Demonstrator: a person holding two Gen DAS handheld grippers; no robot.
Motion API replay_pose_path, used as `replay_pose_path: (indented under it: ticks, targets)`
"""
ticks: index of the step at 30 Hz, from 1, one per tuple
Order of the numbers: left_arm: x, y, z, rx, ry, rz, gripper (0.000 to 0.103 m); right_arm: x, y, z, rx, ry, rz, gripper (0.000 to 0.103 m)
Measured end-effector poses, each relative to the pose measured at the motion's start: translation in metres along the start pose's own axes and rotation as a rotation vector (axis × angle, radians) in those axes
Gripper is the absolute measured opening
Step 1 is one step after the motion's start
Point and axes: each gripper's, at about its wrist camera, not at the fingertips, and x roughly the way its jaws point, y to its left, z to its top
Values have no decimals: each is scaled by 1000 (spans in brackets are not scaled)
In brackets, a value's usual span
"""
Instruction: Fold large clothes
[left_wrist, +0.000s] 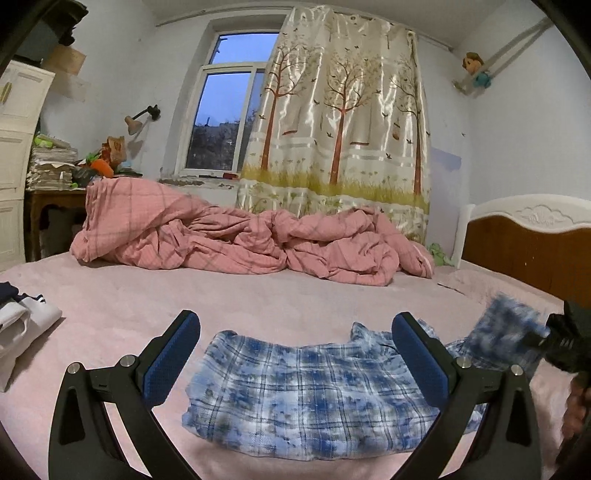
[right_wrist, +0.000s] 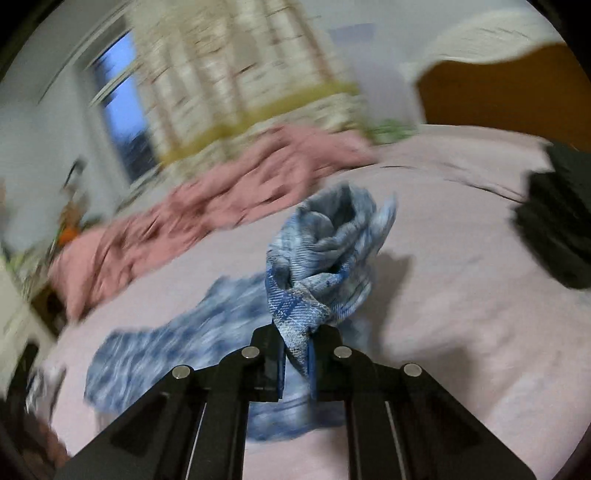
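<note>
The bed (left_wrist: 258, 306) carries a blue plaid shirt (left_wrist: 314, 391) lying near, mostly flat but rumpled, so the fold looks barely started. The right hand-held gripper (right_wrist: 297, 354) is clamped on a bunched corner of it, lifted; the left hand-held gripper (left_wrist: 295, 354) hangs spread wide, holding nothing. No readable labels or writing anywhere.

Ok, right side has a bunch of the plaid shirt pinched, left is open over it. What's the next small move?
Probably carry the right gripper leftward across the plaid shirt to lay the lifted bunch flat; the left gripper hangs open, holding nothing.
</note>
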Motion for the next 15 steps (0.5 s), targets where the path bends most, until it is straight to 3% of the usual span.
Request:
replay_pose_path:
  ticks: [4, 6, 9, 10, 12, 13, 15]
  targets:
    - [0, 6, 2, -12, -2, 11, 103, 21, 51, -31, -135, 80, 62, 10]
    - [-2, 7, 2, -13, -10, 16, 103, 33, 59, -45, -116, 149, 129, 11]
    - [-3, 11, 4, -16, -13, 18, 103, 43, 64, -62, -133, 204, 120, 12]
    - [-3, 11, 4, -21, -13, 17, 103, 41, 66, -64, -155, 199, 121, 16]
    - [-3, 12, 4, -31, -11, 6, 103, 36, 70, -64, -198, 200, 155, 32]
    - [-3, 12, 4, -32, -9, 6, 103, 34, 73, -67, -207, 208, 182, 52]
    - [-1, 11, 3, -29, -3, 7, 103, 22, 78, -69, -249, 197, 217, 57]
